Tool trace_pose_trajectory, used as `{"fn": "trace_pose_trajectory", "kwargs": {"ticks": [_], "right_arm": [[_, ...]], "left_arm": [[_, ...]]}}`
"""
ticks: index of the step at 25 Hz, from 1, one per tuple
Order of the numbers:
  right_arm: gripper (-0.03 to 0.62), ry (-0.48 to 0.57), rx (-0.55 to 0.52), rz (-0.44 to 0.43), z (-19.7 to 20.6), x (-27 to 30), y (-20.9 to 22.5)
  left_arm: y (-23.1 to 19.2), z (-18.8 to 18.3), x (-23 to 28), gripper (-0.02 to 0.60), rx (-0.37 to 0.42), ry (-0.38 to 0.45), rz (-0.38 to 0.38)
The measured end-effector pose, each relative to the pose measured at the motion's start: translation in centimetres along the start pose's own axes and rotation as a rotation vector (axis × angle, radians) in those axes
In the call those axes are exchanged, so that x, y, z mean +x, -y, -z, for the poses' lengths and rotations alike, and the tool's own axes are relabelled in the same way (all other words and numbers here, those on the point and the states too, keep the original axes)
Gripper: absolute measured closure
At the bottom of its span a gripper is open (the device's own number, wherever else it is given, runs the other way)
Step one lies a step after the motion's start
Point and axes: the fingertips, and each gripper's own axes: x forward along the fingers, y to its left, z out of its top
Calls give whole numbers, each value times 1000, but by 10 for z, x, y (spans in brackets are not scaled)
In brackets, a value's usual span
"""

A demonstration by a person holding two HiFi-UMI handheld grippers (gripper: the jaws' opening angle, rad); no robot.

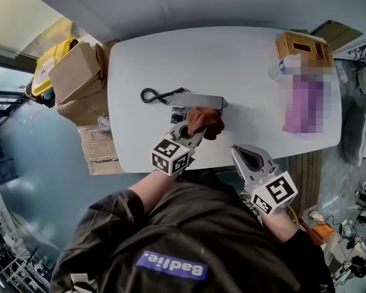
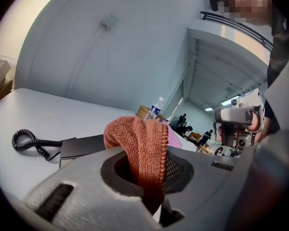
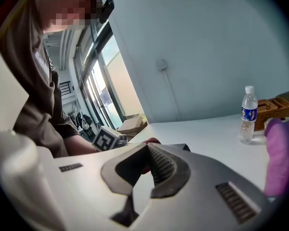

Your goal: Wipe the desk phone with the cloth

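Between the jaws of your left gripper (image 1: 192, 130), a fold of the rust-coloured cloth (image 1: 206, 121) is pinched tight, and the rest of it bunches up past the tips. From the head view, that bunch sits over the near edge of the desk phone (image 1: 198, 101). The phone is a dark, flat slab near the middle of the white table (image 1: 250, 60), with its coiled cord (image 1: 155, 94) trailing off to its left.

Your right gripper (image 1: 236, 150) hangs back at the table's near edge, well apart from the phone. Its jaws are drawn together with nothing between them (its own view shows only a red glimpse of the cloth beyond the tips).

Further out, a water bottle (image 3: 249, 112) and a wicker basket (image 1: 304, 47) stand at the far right corner. Cardboard boxes (image 1: 79, 72) are stacked off the table's left end.

As for progress, you have the cloth in hand and at the phone, so the pick-up is done. I judge the wiping itself to be at or near its start. Most of the phone's top lies uncovered beyond the cloth, and nothing here shows how much of it has been cleaned.
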Motion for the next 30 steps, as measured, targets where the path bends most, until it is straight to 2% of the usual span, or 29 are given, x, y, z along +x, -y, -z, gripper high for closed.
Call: {"fn": "trace_pose_trajectory", "kwargs": {"ticks": [8,14,23,26,30], "right_arm": [[568,-6,-9,0,-4,16,-10],[568,-19,-2,-14,-4,32,-16],[568,-24,-15,-50,-7,56,-28],[568,-10,-17,-50,-12,56,-29],[568,6,-5,-39,-15,52,-26]], "left_arm": [[-47,30,-15,549,9,-71,-67],[-82,39,-35,549,27,-99,-120],[-130,49,-66,549,7,-134,-219],[-124,32,-65,549,18,-120,-207],[-91,-4,-46,549,22,-63,-122]]}}
